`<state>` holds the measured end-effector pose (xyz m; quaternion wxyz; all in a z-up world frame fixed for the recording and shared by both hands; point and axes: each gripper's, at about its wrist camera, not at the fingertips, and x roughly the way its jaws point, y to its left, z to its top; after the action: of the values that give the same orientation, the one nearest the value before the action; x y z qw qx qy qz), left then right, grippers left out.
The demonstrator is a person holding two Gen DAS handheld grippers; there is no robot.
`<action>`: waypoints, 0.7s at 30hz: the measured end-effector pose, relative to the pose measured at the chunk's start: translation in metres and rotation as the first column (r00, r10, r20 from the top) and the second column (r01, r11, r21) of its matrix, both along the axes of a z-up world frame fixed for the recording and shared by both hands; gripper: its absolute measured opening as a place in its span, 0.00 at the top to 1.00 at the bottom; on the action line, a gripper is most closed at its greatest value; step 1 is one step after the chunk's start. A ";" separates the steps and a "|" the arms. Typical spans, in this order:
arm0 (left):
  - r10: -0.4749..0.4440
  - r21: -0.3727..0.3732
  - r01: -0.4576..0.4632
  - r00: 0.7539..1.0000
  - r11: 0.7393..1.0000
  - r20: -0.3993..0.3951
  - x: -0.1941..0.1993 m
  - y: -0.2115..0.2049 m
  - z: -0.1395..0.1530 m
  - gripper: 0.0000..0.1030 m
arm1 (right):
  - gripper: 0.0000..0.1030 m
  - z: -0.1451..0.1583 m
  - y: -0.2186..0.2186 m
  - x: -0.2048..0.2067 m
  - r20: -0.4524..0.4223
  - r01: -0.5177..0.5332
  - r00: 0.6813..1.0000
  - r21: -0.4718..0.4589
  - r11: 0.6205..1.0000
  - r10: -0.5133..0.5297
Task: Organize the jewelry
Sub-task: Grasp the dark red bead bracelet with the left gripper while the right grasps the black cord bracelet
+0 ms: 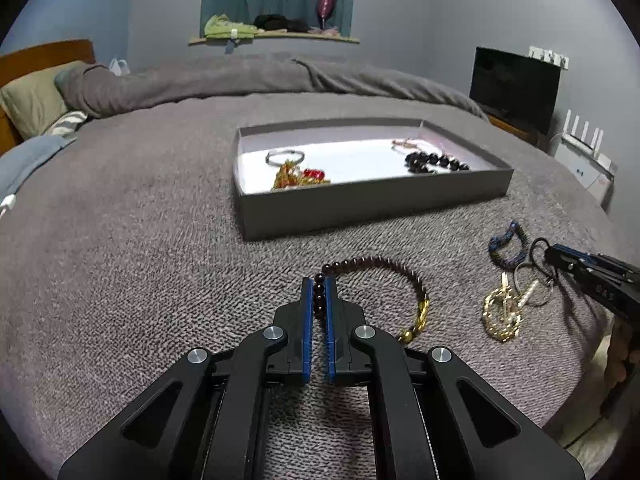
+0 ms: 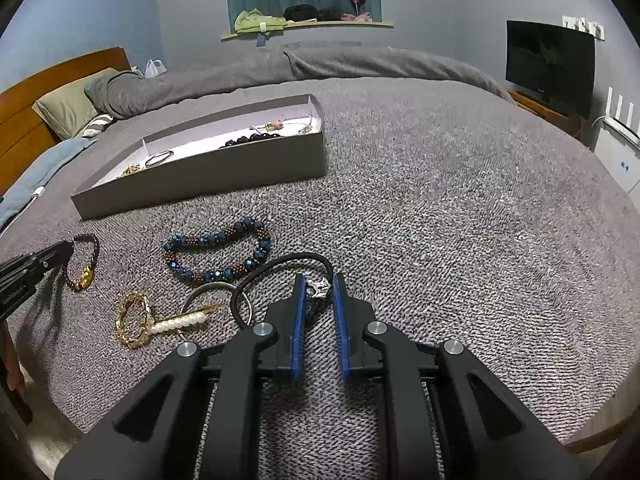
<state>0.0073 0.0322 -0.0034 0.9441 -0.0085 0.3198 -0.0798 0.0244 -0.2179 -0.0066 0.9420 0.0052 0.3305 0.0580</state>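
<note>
**Beaded and corded jewelry gripped on a grey bed**

Grey knitted fabric covers the bed (image 1: 140, 240) on which everything lies. At the left, the left tool (image 1: 319, 280) is seen closed narrowly on the dark garnet-coloured bead bracelet (image 1: 384, 264); several beads are pinched between the blue pads, and the rest of the loop, with its gold section, rests on the bedcover. Part of the loop is hidden behind the tool's fingers. Beyond it, the grey tray (image 1: 376, 208) is set, with a silver bangle (image 1: 285, 157), a gold and red tangle (image 1: 298, 178) that is hard to make out, and a string of black beads (image 1: 436, 160) inside; a pinkish piece at the far wall is too small to identify.

Further right, a gold chain bracelet (image 2: 132, 320) is crossed by a pearl hair clip (image 2: 180, 323), beside a thin metal ring (image 2: 208, 292) that is partly covered. Just beyond, a blue and brown beaded bracelet (image 2: 216, 248) lies free. At the right, the right tool (image 2: 319, 286) is held narrow around the silver charm of a black cord bracelet (image 2: 280, 264); whether the pads actually press the charm cannot be told. The cord's near portion is hidden behind the fingers.
</note>
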 end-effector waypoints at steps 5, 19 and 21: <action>-0.018 0.003 0.018 0.998 1.000 0.053 -0.009 -0.004 0.008 0.94 | 0.87 0.006 0.000 -0.005 0.037 -0.011 0.999 0.004 1.000 0.011; -0.047 0.044 0.039 0.978 0.998 0.202 -0.024 -0.009 0.047 0.94 | 0.87 0.054 0.018 -0.007 0.171 -0.076 0.982 -0.046 0.996 0.083; -0.041 0.034 0.034 0.972 0.999 0.231 -0.022 -0.004 0.060 0.94 | 0.87 0.064 0.020 -0.002 0.191 -0.079 0.978 -0.043 0.996 0.086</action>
<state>-0.0147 0.0278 0.0565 0.9733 0.0211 0.2089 -0.0931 0.0221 -0.1974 0.0579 0.9663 -0.0306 0.2385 0.0916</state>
